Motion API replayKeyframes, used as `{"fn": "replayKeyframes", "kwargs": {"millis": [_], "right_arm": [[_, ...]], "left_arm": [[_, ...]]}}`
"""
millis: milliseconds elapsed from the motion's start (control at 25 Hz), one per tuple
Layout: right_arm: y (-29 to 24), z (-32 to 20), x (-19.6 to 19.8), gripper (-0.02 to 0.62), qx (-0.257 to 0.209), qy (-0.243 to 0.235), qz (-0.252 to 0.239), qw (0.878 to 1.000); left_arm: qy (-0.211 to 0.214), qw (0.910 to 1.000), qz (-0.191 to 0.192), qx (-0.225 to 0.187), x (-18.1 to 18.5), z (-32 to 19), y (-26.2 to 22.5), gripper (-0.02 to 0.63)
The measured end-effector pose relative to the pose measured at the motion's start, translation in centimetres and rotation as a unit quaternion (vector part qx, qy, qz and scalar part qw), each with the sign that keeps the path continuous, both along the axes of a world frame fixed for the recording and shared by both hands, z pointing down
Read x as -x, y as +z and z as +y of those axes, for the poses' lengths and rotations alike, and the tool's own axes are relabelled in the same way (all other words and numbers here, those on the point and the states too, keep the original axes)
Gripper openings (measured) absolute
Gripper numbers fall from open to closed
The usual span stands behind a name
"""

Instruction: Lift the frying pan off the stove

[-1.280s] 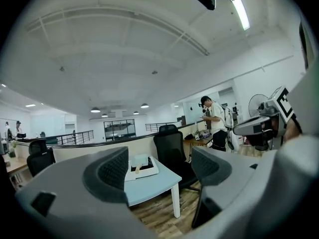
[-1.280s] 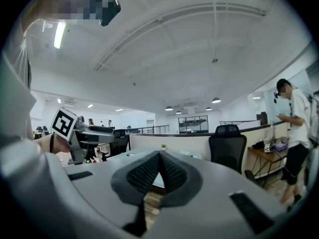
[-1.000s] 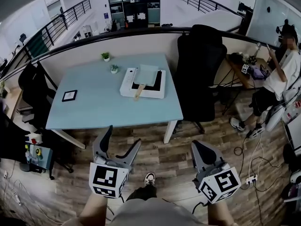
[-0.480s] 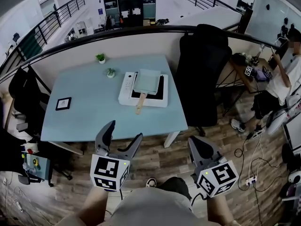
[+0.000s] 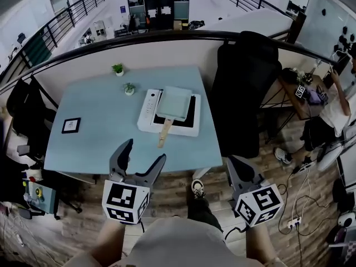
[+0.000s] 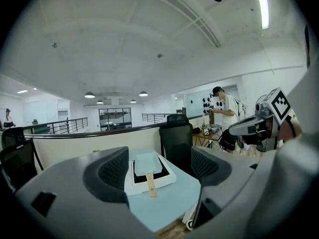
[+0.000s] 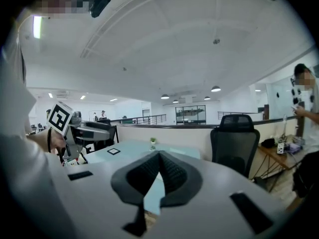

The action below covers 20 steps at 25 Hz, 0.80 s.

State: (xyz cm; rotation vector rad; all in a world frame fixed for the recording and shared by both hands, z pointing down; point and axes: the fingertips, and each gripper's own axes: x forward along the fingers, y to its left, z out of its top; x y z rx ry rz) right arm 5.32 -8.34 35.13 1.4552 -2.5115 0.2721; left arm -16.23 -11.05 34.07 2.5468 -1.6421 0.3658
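Note:
A pale green square frying pan (image 5: pixel 174 103) with a wooden handle (image 5: pixel 163 133) sits on a white stove with a black top (image 5: pixel 147 112) on the light blue table (image 5: pixel 100 121). The handle points toward me, over the stove's front edge. My left gripper (image 5: pixel 143 152) is open and empty, held short of the table's near edge. In the left gripper view the pan (image 6: pixel 148 162) and stove (image 6: pixel 167 175) show between its spread jaws. My right gripper (image 5: pixel 234 163) is shut on nothing, low and to the right of the table. Its closed jaws (image 7: pixel 159 157) hide the pan.
A tall black office chair (image 5: pixel 243 77) stands at the table's right side, another black chair (image 5: pixel 26 105) at its left. Two small plants (image 5: pixel 117 68) (image 5: pixel 129 88) and a framed picture (image 5: pixel 70 125) are on the table. A person (image 5: pixel 338 102) stands at a desk far right.
I have come closer to the table, so the stove and pan now lie nearer to both grippers. The left gripper stays open, the right stays shut.

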Motion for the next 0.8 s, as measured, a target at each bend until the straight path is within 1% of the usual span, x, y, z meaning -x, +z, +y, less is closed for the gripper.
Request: {"fn": "replayKeyframes", "kwargs": {"millis": [160,280,400,560,800], "right_arm": [[0.5,-4.3,-0.9,0.003,0.008,-0.023,-0.007,1.000],[1.0,-7.7,-1.2,0.003,0.017,-0.049,-0.008,0.999],[1.6,-11.4,-1.7,0.003,0.027,-0.074,-0.010,0.997],[2.2,-15.6,-2.1,0.003,0.038,-0.108,-0.010,0.993],[2.9,-20.8,-3.2,0.003,0.048,-0.148,-0.008,0.988]], "left_arm": [[-0.036,0.9993,-0.009,0.008,-0.4,-3.7,0.3,0.383],[-0.047,0.9984,-0.019,0.024,-1.4,-6.4,1.0,0.383],[-0.057,0.9969,-0.038,0.039,-2.2,-9.1,1.8,0.383],[-0.069,0.9931,-0.061,0.074,-3.0,-11.7,3.6,0.383],[-0.095,0.9851,-0.081,0.119,-3.4,-14.4,6.2,0.383]]}}
